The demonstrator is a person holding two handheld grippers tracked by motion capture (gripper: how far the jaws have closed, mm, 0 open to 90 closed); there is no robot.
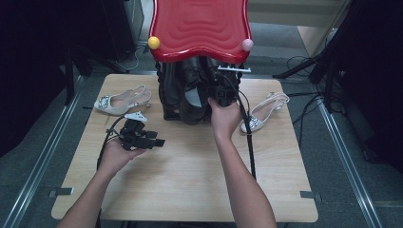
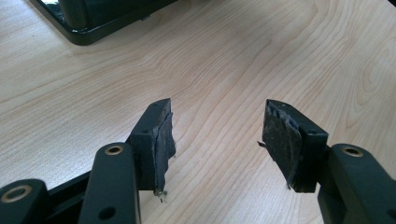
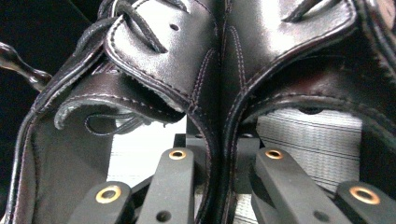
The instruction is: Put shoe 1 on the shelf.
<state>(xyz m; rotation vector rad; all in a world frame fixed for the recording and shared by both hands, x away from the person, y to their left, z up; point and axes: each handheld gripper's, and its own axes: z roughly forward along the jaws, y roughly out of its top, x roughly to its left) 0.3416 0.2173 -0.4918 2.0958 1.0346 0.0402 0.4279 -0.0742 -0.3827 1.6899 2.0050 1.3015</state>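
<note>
Black shoes: a pair of black leather lace-up shoes sits at the upper middle of the high view, toes up into a black rack under a red wavy top; in the right gripper view their two inner walls stand pressed side by side.
Right tongs: the right tongs reach into the shoe openings, one jaw inside each shoe, closed most of the way on the two touching walls, so both shoes are pinched together.
Step in hand: by my reading, the pair is gripped at the rack, either being lifted out or set in; the pictures do not tell which.
Next move: it calls for a firm pinch and a straight path past the rack's posts, since the leather is smooth and could slip.
Left tongs: the left tongs hang wide open and empty over bare desk, at the left of the high view.
Around: a pale heeled shoe lies at the upper left, another to the right of the rack.
</note>
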